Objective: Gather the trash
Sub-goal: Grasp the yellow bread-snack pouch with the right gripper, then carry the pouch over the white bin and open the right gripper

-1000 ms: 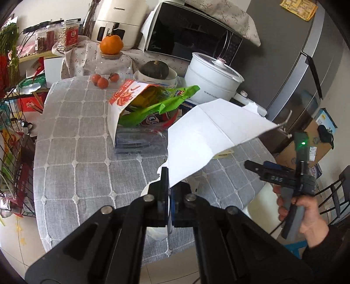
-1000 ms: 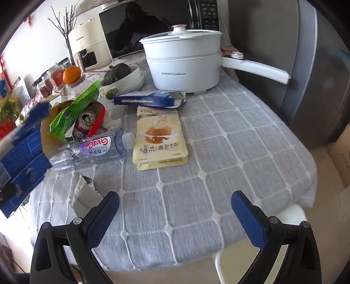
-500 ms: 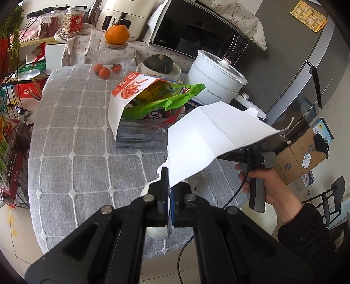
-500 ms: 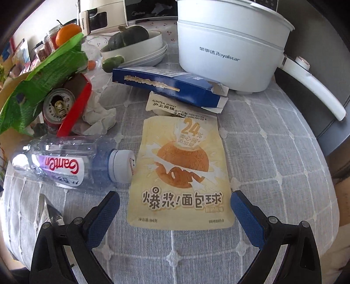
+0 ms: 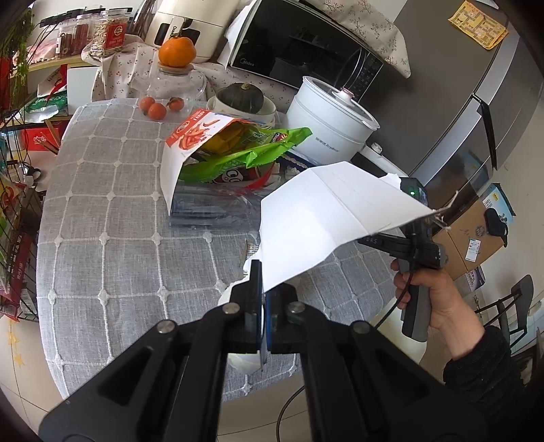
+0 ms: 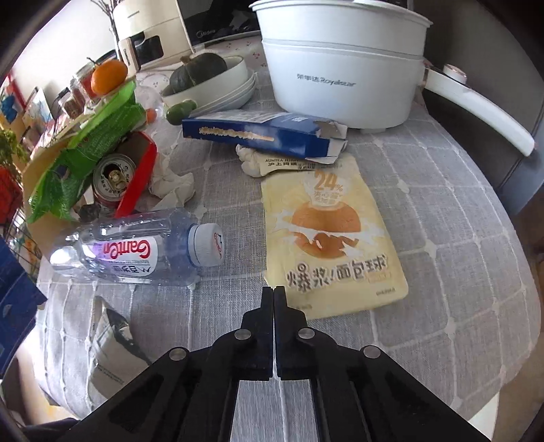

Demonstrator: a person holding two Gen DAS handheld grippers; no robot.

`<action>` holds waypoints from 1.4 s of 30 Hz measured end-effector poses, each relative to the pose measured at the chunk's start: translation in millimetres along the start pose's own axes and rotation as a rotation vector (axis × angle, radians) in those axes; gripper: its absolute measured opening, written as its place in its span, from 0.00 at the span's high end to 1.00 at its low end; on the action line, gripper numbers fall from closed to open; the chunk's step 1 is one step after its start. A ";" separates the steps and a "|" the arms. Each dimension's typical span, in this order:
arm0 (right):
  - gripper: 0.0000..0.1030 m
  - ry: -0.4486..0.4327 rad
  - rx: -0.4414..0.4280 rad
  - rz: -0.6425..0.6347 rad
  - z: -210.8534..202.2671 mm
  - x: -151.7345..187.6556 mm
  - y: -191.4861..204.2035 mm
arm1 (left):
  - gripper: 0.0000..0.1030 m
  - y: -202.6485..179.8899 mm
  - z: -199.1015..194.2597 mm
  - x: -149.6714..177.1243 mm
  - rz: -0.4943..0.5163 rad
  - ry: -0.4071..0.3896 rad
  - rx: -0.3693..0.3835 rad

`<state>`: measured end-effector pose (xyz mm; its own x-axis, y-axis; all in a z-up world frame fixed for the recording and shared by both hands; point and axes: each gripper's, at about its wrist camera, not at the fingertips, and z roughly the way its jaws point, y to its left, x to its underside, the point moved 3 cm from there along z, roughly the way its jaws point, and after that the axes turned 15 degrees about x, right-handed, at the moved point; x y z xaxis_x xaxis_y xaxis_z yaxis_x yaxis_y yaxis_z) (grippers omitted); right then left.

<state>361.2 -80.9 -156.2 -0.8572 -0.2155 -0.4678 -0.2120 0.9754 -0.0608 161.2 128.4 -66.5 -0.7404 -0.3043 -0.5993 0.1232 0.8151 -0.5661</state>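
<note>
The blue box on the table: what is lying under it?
Under the blue box lie a crumpled white tissue and the top edge of the yellow snack bag. Anything further beneath is hidden.

A big white electric pot point(image 6: 343, 64) with a long handle point(image 6: 476, 112) sits at the back of the bench point(image 6: 442, 238), which wears a gray checked cloth. Beside the pot, a dark green pumpkin point(image 6: 199, 69) rests in a stack of white bowls point(image 6: 234, 91), and a small green fruit point(image 6: 180, 112) lies just in front of the bowls. Farther back stand a black microwave point(image 5: 306, 51) and a cream air fryer point(image 5: 183, 23), an orange point(image 5: 176, 51) sits on top of a glass jar point(image 5: 170, 85), three little orange fruits point(image 5: 156, 108) lie near the jar, and a gray fridge point(image 5: 476, 102) stands off to the side.
</note>
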 end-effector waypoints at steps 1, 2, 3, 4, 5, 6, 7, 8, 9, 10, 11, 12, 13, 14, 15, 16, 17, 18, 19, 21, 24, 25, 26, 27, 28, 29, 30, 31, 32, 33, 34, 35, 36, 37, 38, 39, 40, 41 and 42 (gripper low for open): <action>0.99 -0.004 -0.003 0.009 -7.9 2.6 -5.7 | 0.98 -1.8 -0.7 0.4 0.002 -0.001 0.006; 0.99 -0.006 0.001 0.016 -14.7 4.1 -11.3 | 0.98 -3.7 -1.4 1.0 0.004 -0.003 0.012; 0.99 -0.007 0.010 0.019 -22.9 8.0 -16.4 | 0.98 -5.5 -1.9 1.6 0.005 -0.005 0.017; 0.99 -0.008 0.024 0.018 -27.6 8.1 -20.1 | 0.98 -6.8 -2.2 2.3 0.004 -0.006 0.021; 0.99 -0.015 0.033 0.008 -35.2 10.5 -22.5 | 0.98 -7.6 -2.6 2.9 0.000 -0.008 0.027; 0.97 -0.021 0.043 -0.007 -40.1 12.7 -23.3 | 0.98 -8.5 -3.2 3.3 -0.005 -0.009 0.035; 0.94 -0.019 0.056 -0.013 -43.2 15.1 -28.4 | 0.98 -9.4 -3.1 3.6 -0.011 -0.009 0.041; 0.80 -0.015 0.062 -0.014 -44.8 16.7 -28.8 | 0.98 -10.3 -2.5 3.5 -0.014 -0.008 0.046; 0.50 -0.009 0.065 -0.013 -44.6 17.5 -28.2 | 0.98 -11.5 -1.2 3.2 -0.013 -0.008 0.046; 0.32 -0.012 0.073 -0.007 -44.1 17.7 -26.9 | 0.98 -12.3 -0.2 2.4 -0.011 -0.008 0.045; 0.18 -0.034 0.083 -0.002 -45.6 18.8 -24.4 | 0.98 -12.5 0.7 1.7 -0.010 -0.007 0.043; 0.18 -0.058 0.090 -0.009 -45.7 18.8 -20.7 | 0.98 -12.4 1.6 1.2 -0.010 -0.007 0.042; 0.18 -0.063 0.099 -0.021 -41.0 17.5 -15.3 | 0.98 -11.8 2.4 0.8 -0.011 -0.007 0.041; 0.18 -0.059 0.106 -0.028 -35.2 13.9 -10.5 | 0.98 -10.9 2.7 0.5 -0.012 -0.006 0.040; 0.19 -0.054 0.108 -0.038 -26.5 7.9 -4.5 | 0.98 -10.3 3.5 0.1 -0.013 -0.005 0.037; 0.19 -0.052 0.116 -0.046 -18.3 2.9 0.7 | 0.98 -9.5 4.7 -0.5 -0.015 -0.003 0.035; 0.19 -0.046 0.126 -0.051 -10.3 -0.9 4.9 | 0.98 -8.4 5.7 -0.7 -0.017 0.000 0.034; 0.19 -0.035 0.134 -0.054 -1.1 -4.0 8.4 | 0.98 -7.5 6.9 -1.2 -0.019 0.002 0.031; 0.19 -0.018 0.137 -0.051 8.6 -6.0 10.8 | 0.98 -6.9 7.9 -1.4 -0.020 0.005 0.030; 0.20 0.024 0.144 -0.037 29.0 -7.6 12.5 | 0.98 -5.6 9.6 -1.9 -0.023 0.009 0.029; 0.34 0.003 0.174 0.010 42.3 -7.6 6.4 | 0.98 -4.7 10.3 -2.2 -0.023 0.013 0.027; 0.37 -0.012 0.178 0.024 42.3 -8.6 3.9 | 0.98 -4.6 10.4 -2.3 -0.022 0.014 0.026; 0.49 -0.019 0.153 0.038 41.5 -9.8 2.1 | 0.98 -4.4 10.6 -2.2 -0.021 0.014 0.025; 0.60 -0.023 0.115 0.047 39.8 -11.4 1.2 | 0.98 -4.2 10.8 -1.9 -0.021 0.015 0.023; 0.79 -0.013 0.095 0.051 38.8 -12.9 0.3 | 0.98 -4.1 10.8 -1.4 -0.023 0.016 0.022; 0.82 0.005 0.093 0.061 38.2 -13.6 -1.9 | 0.98 -3.7 11.5 -1.2 -0.024 0.016 0.021; 0.86 0.014 0.086 0.065 36.7 -13.8 -4.2 | 0.98 -3.7 11.8 -0.7 -0.026 0.017 0.020; 0.87 0.015 0.086 0.069 33.5 -13.0 -6.7 | 0.98 -3.7 12.0 -0.2 -0.026 0.018 0.020; 0.90 0.014 0.091 0.077 29.4 -11.7 -10.9 | 0.98 -3.9 12.5 0.0 -0.026 0.019 0.021; 0.91 0.011 0.090 0.090 24.9 -9.9 -16.2 | 0.98 -5.0 12.0 0.5 -0.024 0.019 0.023; 0.91 0.008 0.082 0.104 18.6 -7.5 -21.3 | 0.98 -6.4 11.2 1.1 -0.020 0.018 0.025; 0.92 0.004 0.074 0.115 11.1 -5.1 -26.8 | 0.98 -8.2 10.5 1.9 -0.014 0.018 0.026; 0.92 -0.003 0.068 0.122 2.7 -2.5 -32.1 | 0.98 -10.0 9.8 2.8 -0.007 0.018 0.028; 0.92 -0.012 0.062 0.128 -6.9 0.9 -37.4 | 0.98 -11.8 9.5 3.6 -0.002 0.018 0.030; 0.92 -0.021 0.058 0.133 -15.5 6.1 -43.9 | 0.98 -13.4 9.3 4.4 0.002 0.018 0.032; 0.92 -0.029 0.056 0.137 -25.0 12.5 -48.6 | 0.98 -15.5 8.9 5.7 0.006 0.019 0.035; 0.92 -0.037 0.053 0.141 -36.5 17.9 -54.4 | 0.98 -17.5 8.9 6.9 0.010 0.019 0.038; 0.92 -0.047 0.048 0.143 -47.5 23.8 -59.3 | 0.98 -19.9 9.0 8.4 0.014 0.022 0.043; 0.92 -0.054 0.044 0.145 -58.9 30.1 -64.2 | 0.98 -22.4 9.6 9.8 0.016 0.025 0.051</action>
<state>321.4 -152.9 -114.4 -0.8505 -0.0707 -0.5212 -0.0665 0.9974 -0.0269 157.5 102.4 -65.1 -0.7543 -0.2785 -0.5946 0.1683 0.7933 -0.5851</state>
